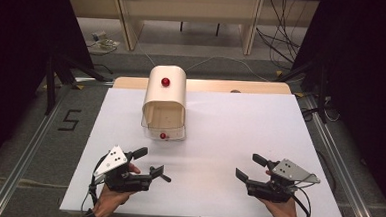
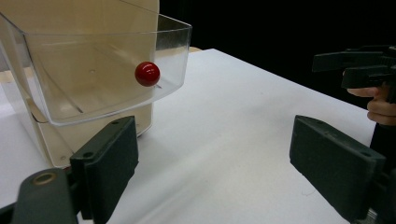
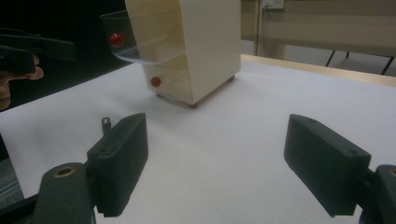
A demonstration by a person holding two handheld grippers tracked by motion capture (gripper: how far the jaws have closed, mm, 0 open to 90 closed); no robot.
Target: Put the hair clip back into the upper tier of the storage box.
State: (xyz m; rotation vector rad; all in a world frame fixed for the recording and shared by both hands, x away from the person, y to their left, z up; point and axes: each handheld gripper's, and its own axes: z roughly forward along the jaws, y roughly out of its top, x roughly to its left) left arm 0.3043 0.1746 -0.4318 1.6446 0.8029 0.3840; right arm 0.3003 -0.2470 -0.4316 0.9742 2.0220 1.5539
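A: Mid-worktop, toward the far edge: cream drawer box (image 1: 165, 99). It stands on the white worktop (image 1: 239, 141) with the upper clear drawer (image 2: 100, 70) pulled out toward the person.

B: Contents?

A: Upper drawer looks empty, clear walls, bare floor through them. Red knob (image 2: 147, 73) on its front. Lower drawer (image 3: 168, 84) sits closed in the box, own red knob (image 3: 156, 82). Can't tell what's inside that one. Third red knob (image 1: 166, 81) on top of the box.

B: Tongs?

A: Left tongs (image 1: 147, 162) spread wide, nothing between the jaws. They're at the near left of the worktop, pointing at the open drawer, close to it but apart. In the left gripper view the drawer knob is just above the left jaw, no contact.

B: Right?

A: Right tongs (image 1: 250, 167) also spread, nothing held. Near right of the worktop, well apart from the box, aimed inward toward it. Both hover low over the sheet.

B: Anything else on the sheet?

A: Just the box.
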